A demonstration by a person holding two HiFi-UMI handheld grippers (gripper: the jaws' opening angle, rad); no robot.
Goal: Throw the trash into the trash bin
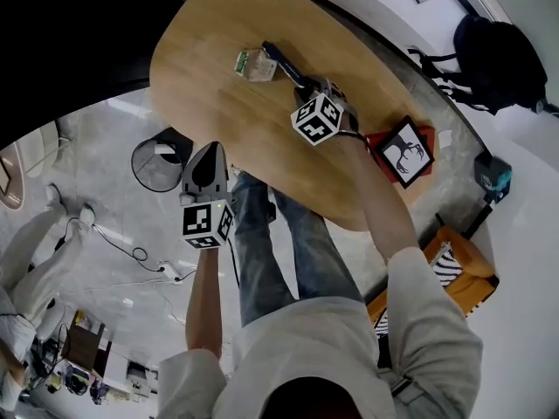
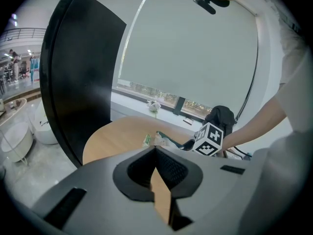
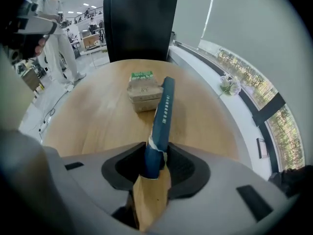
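Blue wrapper [image 3: 164,112]: one, pinched by right tool [image 3: 155,154]
Carton [image 3: 143,94]: one, just beyond it
Left tool [image 2: 155,149]: pressed together
Bin [image 1: 147,175]: one, beside left tool

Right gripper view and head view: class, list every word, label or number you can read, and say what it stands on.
No text can be read.
The blue wrapper: white print, too blurred.
The carton: green label, print too small.
The framed picture: antler drawing, no words visible.
The marker cube: square patterns, no letters.
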